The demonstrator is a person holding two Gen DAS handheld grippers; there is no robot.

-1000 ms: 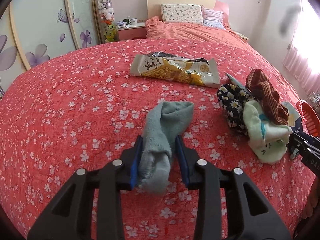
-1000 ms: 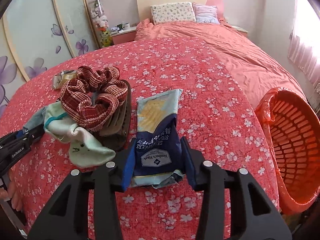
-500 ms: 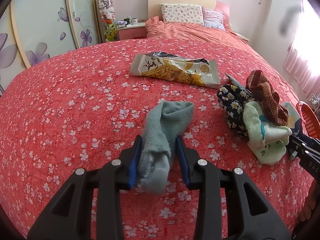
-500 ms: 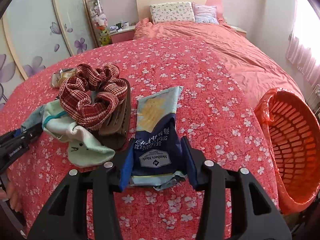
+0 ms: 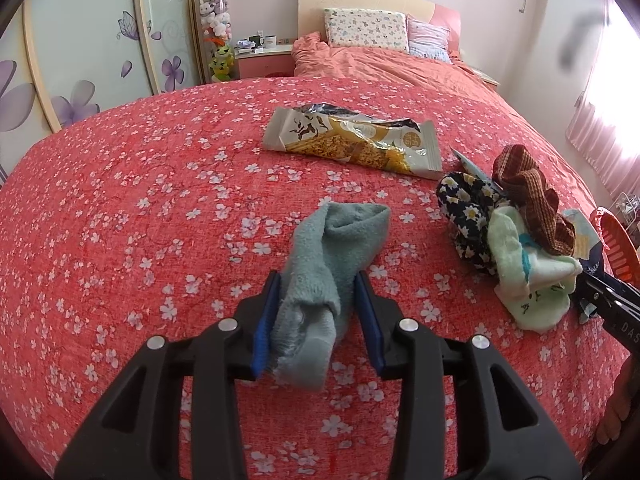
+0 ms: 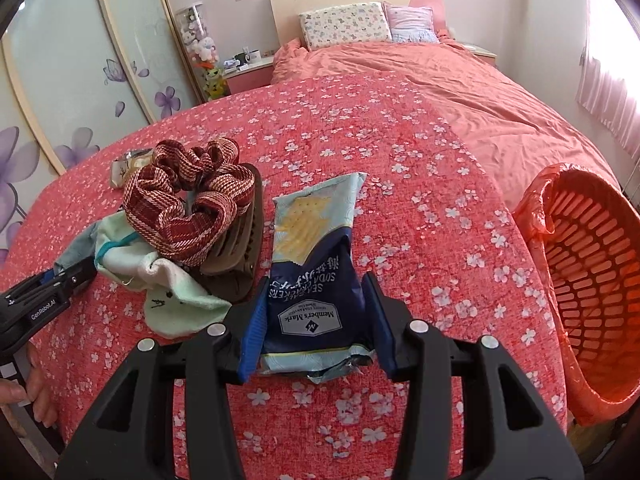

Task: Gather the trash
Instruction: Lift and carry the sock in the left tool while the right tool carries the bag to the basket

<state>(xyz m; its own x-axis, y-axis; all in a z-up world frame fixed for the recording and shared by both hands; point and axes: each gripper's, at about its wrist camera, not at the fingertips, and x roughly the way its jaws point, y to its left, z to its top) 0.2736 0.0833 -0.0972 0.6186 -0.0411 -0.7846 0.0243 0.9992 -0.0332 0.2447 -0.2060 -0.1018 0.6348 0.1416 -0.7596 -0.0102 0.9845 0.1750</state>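
Right wrist view — right gripper [image 6: 316,320] clamped on blue cracker wrapper [image 6: 314,280], orange basket [image 6: 592,280] off the bed's edge; red floral bedspread [image 5: 140,208] underneath, left gripper [image 5: 316,316] pinching grey sock [image 5: 328,268], gold snack wrapper [image 5: 352,144] beyond — nothing shifted since before.

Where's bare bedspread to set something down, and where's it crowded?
Free: wide stretch left of the grey sock and snack wrapper; also the strip between the cracker packet and orange basket. Crowded: the pile of scrunchie, mint cloth and floral fabric.
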